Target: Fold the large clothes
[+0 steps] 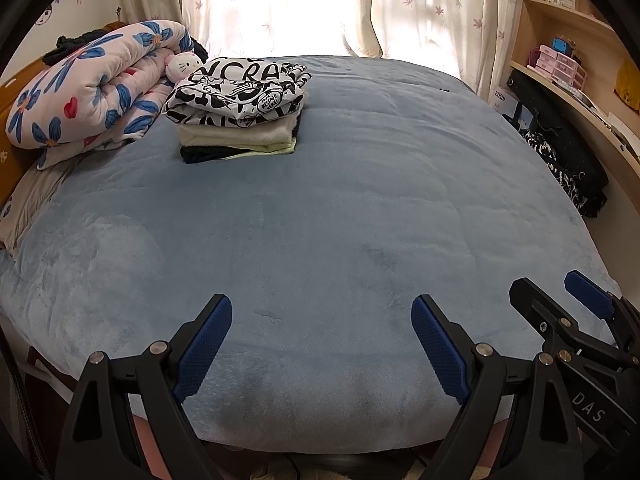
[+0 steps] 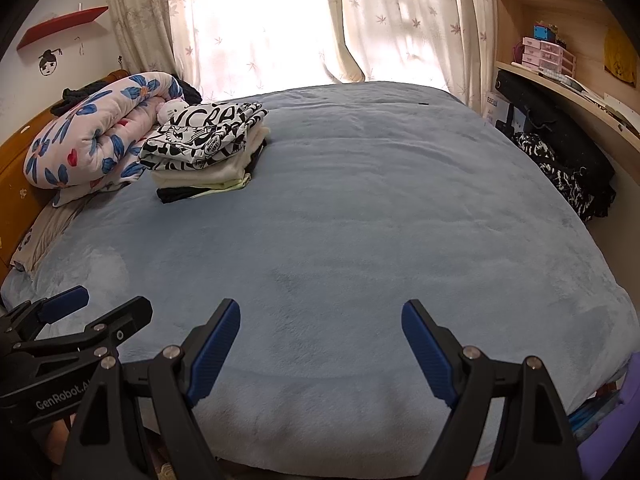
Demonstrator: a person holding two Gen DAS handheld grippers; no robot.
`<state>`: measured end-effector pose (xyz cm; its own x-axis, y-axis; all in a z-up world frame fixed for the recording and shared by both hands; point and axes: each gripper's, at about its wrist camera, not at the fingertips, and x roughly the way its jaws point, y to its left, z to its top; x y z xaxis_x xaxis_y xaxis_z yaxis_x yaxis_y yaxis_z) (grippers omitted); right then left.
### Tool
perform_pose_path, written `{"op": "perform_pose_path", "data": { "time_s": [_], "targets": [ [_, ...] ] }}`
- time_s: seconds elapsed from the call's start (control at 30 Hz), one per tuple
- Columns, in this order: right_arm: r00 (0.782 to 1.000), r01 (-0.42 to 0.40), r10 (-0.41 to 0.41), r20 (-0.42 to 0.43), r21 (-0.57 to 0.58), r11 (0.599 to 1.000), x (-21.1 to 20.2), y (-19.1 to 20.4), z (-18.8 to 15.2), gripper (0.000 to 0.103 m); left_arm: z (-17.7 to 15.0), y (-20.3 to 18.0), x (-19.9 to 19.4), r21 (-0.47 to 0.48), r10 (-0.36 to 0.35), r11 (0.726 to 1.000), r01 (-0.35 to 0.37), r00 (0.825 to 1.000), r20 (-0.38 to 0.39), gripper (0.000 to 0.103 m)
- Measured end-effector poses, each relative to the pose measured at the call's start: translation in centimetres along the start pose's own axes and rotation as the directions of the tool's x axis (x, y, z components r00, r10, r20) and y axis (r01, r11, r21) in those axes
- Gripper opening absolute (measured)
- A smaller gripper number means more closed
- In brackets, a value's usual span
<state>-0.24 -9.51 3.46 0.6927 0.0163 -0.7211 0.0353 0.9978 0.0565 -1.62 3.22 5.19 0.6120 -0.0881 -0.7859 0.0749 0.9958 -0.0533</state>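
A stack of folded clothes (image 1: 240, 116) (image 2: 208, 152) sits at the far left of the blue bed (image 1: 340, 220) (image 2: 360, 220), topped by a black-and-white printed garment. More black-and-white patterned clothes (image 1: 560, 168) (image 2: 560, 172) hang in a pile off the bed's right side. My left gripper (image 1: 322, 304) hovers open over the bed's near edge, nothing between its blue pads. My right gripper (image 2: 320, 308) is open beside it, also with nothing in it. Each gripper shows at the edge of the other's view: the right gripper (image 1: 558, 286), the left gripper (image 2: 114, 298).
A rolled floral quilt (image 1: 92, 84) (image 2: 96, 132) and a white plush toy (image 1: 182, 66) lie by the wooden headboard at far left. Curtains (image 1: 420, 8) cover the bright window behind. Curved wooden shelves (image 1: 572, 60) (image 2: 568, 40) with pink boxes stand at right.
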Motion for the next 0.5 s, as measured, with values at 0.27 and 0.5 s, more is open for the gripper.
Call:
{"op": "perform_pose_path", "data": {
  "time_s": [0.27, 0.5],
  "targets": [
    [1.0, 0.001, -0.001, 0.001, 0.0, 1.0, -0.05, 0.0, 0.04, 0.084, 0.18, -0.03, 0.05, 0.004, 0.003, 1.0, -0.003, 1.0, 0.002, 0.09],
    [1.0, 0.002, -0.002, 0.0, -0.001, 1.0, -0.02, -0.05, 0.07, 0.084, 0.23, -0.14, 0.17, 0.005, 0.004, 1.0, -0.004, 1.0, -0.001, 0.09]
  ]
}}
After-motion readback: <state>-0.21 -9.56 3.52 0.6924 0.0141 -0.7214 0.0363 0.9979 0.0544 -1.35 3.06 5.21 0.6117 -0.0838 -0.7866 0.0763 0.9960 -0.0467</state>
